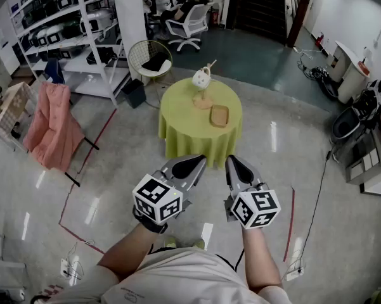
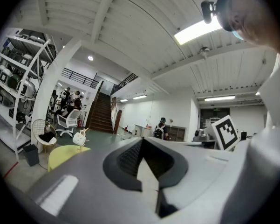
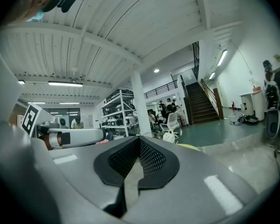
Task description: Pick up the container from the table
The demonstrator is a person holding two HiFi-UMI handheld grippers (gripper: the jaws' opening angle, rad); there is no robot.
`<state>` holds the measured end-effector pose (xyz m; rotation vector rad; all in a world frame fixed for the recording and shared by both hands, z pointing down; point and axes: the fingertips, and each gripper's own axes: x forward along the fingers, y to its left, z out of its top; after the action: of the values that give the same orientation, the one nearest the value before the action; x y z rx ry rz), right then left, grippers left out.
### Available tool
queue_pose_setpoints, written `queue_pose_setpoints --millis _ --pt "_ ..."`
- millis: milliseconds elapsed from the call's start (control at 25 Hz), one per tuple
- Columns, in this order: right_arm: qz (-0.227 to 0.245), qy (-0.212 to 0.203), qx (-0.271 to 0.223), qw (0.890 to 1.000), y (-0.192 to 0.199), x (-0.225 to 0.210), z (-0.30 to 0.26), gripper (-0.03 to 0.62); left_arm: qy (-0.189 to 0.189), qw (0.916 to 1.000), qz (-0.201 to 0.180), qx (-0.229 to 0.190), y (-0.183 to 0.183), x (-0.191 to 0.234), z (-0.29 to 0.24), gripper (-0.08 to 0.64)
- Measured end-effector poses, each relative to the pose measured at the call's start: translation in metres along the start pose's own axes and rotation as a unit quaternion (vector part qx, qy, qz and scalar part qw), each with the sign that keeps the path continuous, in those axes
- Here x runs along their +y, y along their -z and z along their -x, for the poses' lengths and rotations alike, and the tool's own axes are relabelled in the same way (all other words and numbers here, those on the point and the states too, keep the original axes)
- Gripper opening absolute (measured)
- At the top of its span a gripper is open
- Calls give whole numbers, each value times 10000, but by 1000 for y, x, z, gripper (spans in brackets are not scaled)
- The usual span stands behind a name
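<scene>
Container – a shallow wooden one – lies on the round desk with the yellow-green cloth, towards the edge nearest me and well ahead of both tools. Just behind it on the same cloth stands a white piece on a wooden stand. My left tool and right tool hang side by side above the floor, short of the desk and pointing towards it, the right one roughly in line with the container. Each tool has its jaws closed together with nothing between them; the left tool view and the right tool view show the dark pads meeting at the tips. Only the head view shows the container itself – from the tool views I get just a strip of yellow cloth and the white piece, small and far off, plus a staircase beyond that the head view barely catches.
</scene>
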<state>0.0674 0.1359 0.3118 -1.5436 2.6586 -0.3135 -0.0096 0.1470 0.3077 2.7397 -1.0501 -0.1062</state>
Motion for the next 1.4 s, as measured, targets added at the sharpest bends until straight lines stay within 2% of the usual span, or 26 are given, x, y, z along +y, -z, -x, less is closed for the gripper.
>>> queue_pose_setpoints --millis 640,1080,1400 --pt "-26 -145 -13 9999 4 -6 4 9 -1 10000 14 59 11 -3 -9 6" --pt "-74 -254 -38 9996 18 -33 18 9 -82 9999 -71 108 31 -9 -22 6" --pt "-49 -161 39 9999 23 -53 6 9 -143 9998 -67 116 34 5 -37 6"
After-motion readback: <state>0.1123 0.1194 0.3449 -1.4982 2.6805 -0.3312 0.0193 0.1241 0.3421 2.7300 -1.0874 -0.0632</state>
